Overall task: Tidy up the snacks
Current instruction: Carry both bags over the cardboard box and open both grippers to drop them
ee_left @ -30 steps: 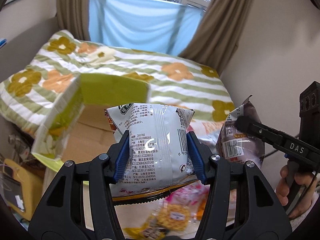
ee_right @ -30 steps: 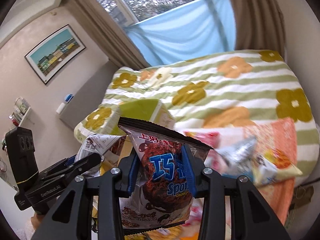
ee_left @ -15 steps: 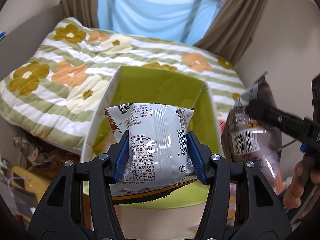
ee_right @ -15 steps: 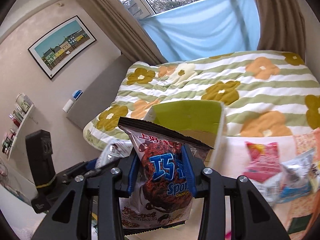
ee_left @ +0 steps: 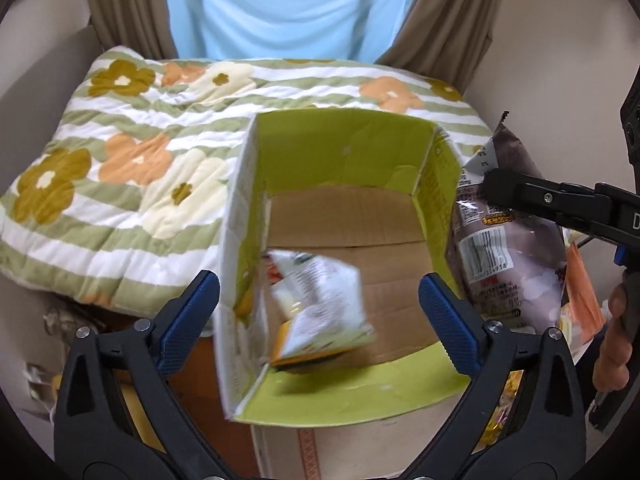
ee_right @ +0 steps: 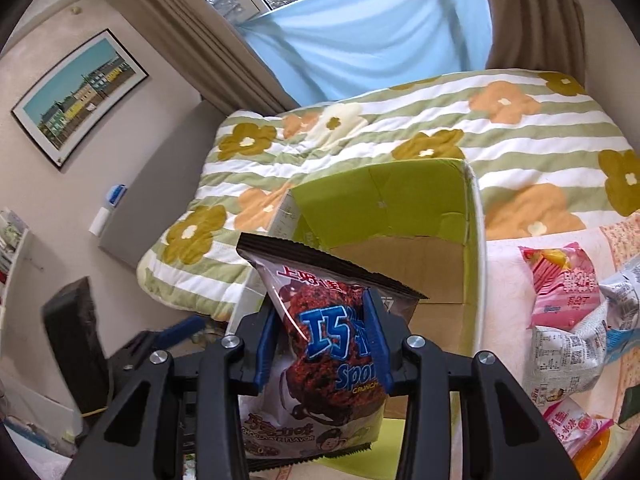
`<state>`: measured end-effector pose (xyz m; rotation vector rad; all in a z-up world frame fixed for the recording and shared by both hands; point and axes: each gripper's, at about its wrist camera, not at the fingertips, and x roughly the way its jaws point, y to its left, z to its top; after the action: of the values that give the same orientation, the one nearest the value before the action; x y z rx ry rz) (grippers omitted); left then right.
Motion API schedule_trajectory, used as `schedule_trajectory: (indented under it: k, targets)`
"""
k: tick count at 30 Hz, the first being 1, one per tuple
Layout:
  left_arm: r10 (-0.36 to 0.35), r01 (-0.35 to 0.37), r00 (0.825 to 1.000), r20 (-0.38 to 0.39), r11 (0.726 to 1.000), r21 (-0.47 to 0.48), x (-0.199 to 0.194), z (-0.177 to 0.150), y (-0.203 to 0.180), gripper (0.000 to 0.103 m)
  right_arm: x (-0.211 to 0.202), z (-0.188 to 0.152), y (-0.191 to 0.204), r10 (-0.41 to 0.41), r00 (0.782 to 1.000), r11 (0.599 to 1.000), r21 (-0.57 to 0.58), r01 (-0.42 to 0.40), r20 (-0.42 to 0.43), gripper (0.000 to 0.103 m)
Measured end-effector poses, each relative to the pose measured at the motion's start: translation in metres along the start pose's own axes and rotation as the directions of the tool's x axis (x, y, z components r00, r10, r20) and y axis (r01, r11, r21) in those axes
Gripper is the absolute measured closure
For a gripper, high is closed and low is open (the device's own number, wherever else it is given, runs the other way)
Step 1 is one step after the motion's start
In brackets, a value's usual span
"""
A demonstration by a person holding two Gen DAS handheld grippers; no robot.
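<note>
— Where's the white snack bag [ee_left: 320,304]?
— Blurred, inside the cardboard box [ee_left: 348,148], near its left wall; long axis tilted, top seam toward the far-left corner.
— Left gripper [ee_left: 319,320]?
— Directly above the box, jaws spread wide, holding nothing.
— Right gripper [ee_right: 323,340]?
— Jaws clamped on the chocolate crunch bag [ee_right: 328,344], upright, sealed top edge up, beside the box's right wall.
— Step in hand?
— Boxing snacks. Next, probably: carry over the rim, then release. More packets [ee_right: 560,288] waiting on the bed.

my bed [ee_right: 520,148] carries the flowered quilt [ee_left: 132,168], the open box [ee_left: 352,216] and loose snack packs [ee_right: 560,292].
</note>
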<state>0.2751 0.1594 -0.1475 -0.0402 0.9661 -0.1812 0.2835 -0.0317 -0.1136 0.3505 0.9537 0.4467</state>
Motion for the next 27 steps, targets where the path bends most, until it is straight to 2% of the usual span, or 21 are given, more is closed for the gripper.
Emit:
schedule_trajectory:
  k: [5, 10, 15, 19, 20, 21, 23, 27]
  targets:
    - [0.0, 0.0, 1.0, 0.0, 0.999, -0.045, -0.014, -0.011, 0.013, 0.004, 0.008, -0.008, 0.005, -0.058, 0.998, 0.997, -0.043, 0.057, -0.017, 0.066]
    - [0.007, -0.007, 1.0, 0.001, 0.999, -0.045, -0.021, -0.02, 0.016, 0.004, 0.024, -0.017, 0.002, -0.064, 0.997, 0.997, -0.055, 0.061, -0.05, 0.066]
    - [-0.011, 0.011, 1.0, -0.006, 0.999, -0.052, -0.02, -0.024, 0.018, 0.004, 0.038, -0.022, 0.003, -0.2, 0.979, 0.971, -0.143, 0.192, -0.046, 0.066]
    - [0.0, 0.0, 1.0, 0.006, 0.999, -0.054, -0.024, -0.027, 0.017, 0.004, 0.041, -0.027, 0.003, -0.251, 0.967, 0.954, -0.181, 0.239, -0.046, 0.062]
    - [-0.001, 0.002, 1.0, 0.003, 0.998, -0.058, -0.024, -0.028, 0.018, 0.004, 0.043, -0.028, 0.003, -0.275, 0.961, 0.946, -0.193, 0.262, -0.044, 0.05]
    - [-0.008, 0.008, 1.0, 0.003, 0.998, -0.062, -0.024, -0.028, 0.019, 0.004, 0.044, -0.03, 0.001, -0.291, 0.956, 0.94, -0.198, 0.278, -0.041, 0.028]
    - [-0.016, 0.016, 1.0, 0.004, 0.998, -0.067, -0.025, -0.028, 0.019, 0.004, 0.042, -0.033, -0.001, -0.284, 0.958, 0.944, -0.186, 0.274, -0.029, 0.0]
    - [-0.029, 0.029, 1.0, 0.008, 0.997, -0.066, -0.028, -0.03, 0.019, 0.004, 0.025, -0.042, -0.003, -0.251, 0.968, 0.955, -0.162, 0.249, 0.006, 0.0]
